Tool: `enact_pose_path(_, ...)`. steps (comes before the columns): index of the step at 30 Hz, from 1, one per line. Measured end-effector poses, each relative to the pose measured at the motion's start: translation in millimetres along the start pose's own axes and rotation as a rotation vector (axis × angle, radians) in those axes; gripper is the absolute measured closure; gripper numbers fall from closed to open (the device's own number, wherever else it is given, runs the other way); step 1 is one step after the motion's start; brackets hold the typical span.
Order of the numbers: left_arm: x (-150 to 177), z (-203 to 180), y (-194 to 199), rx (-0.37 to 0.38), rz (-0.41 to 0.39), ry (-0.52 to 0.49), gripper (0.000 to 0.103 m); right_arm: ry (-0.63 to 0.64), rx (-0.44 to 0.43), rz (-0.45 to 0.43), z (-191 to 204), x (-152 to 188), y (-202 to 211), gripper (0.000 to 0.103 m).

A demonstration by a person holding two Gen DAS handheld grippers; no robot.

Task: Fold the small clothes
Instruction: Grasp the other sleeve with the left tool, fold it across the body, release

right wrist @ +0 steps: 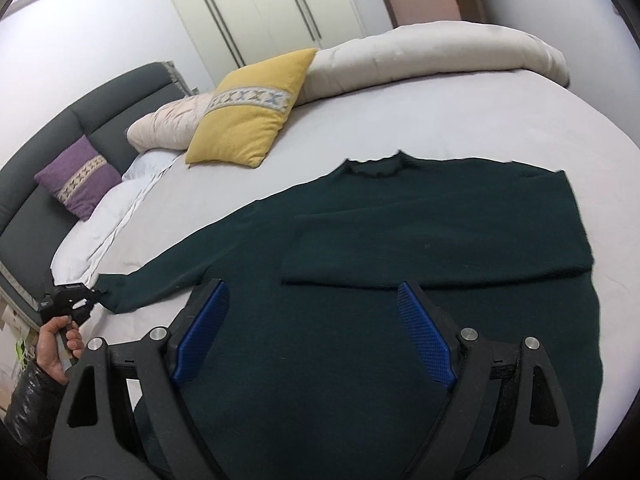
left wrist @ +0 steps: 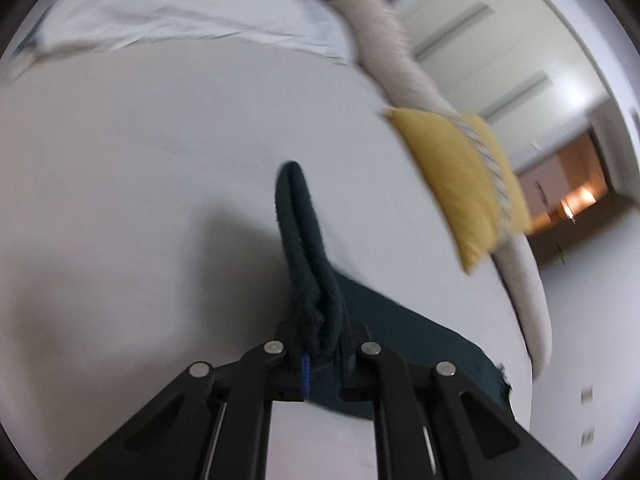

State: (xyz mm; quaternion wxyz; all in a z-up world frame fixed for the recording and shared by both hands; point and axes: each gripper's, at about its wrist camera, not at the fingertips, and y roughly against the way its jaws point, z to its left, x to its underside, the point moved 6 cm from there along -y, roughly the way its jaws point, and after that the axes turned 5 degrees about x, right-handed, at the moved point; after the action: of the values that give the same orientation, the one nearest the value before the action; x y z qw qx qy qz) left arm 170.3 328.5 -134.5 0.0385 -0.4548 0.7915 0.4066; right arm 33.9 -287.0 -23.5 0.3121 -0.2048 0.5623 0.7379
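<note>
A: Where is the sweater (right wrist: 400, 280)?
B: Flat on the bed (right wrist: 480, 120), filling the middle of the right wrist view.
A: And the pillows?
B: One pillow (right wrist: 248, 120) lies at eleven o'clock from the sweater; another pillow (right wrist: 80, 180) lies farther out at ten, against the headboard (right wrist: 52, 140).
A: The rolled duvet (right wrist: 440, 48)?
B: At twelve, along the bed's far edge, the wardrobe (right wrist: 260, 8) behind it.
</note>
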Motion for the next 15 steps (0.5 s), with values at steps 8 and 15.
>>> enact_pose_path(8, 89.8, -206.0, -38.7, 0.206, 0.131, -0.332, 0.095, -0.116, 0.036, -0.018, -54.4, 6.8, 7.1, 0.018)
enact_pose_path(15, 225.0, -320.9, -108.0, 0.297, 0.315, -0.521, 0.095, -0.210, 0.085, -0.044, -107.1, 16.3, 24.9, 0.018)
